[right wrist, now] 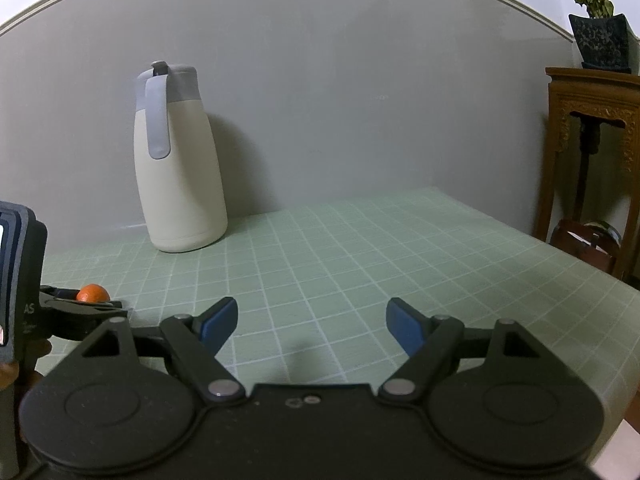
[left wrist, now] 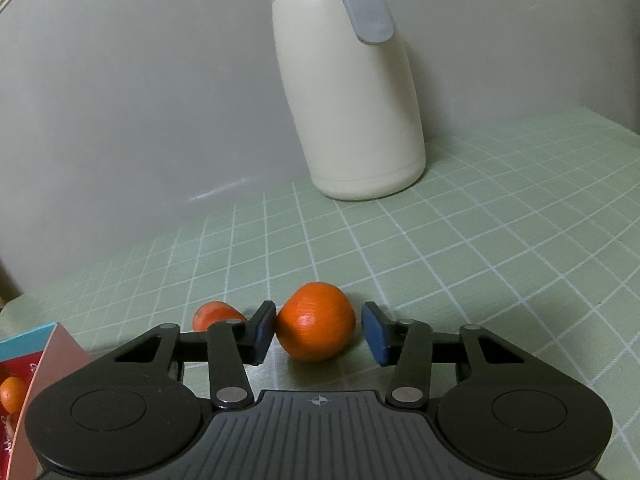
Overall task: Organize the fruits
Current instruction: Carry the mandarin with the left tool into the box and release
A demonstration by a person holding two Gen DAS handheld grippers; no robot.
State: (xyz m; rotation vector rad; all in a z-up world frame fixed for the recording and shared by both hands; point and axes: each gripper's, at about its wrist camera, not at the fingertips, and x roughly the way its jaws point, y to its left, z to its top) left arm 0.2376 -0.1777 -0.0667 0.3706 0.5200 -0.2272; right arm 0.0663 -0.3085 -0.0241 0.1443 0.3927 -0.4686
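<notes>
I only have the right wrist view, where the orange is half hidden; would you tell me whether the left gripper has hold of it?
Observer: Not yet. The left gripper straddles the orange; one pad touches it, the other pad stands clear.
Operator: Is any other fruit nearby?
Observer: Yes, a second orange fruit lies just beyond the touching pad.
Operator: Anything else?
Observer: A colourful carton shows at that view's lower left.

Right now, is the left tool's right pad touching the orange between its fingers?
Apart. The left wrist view shows green tablecloth between the right pad and the orange; the opposite pad sits against the fruit.
</notes>
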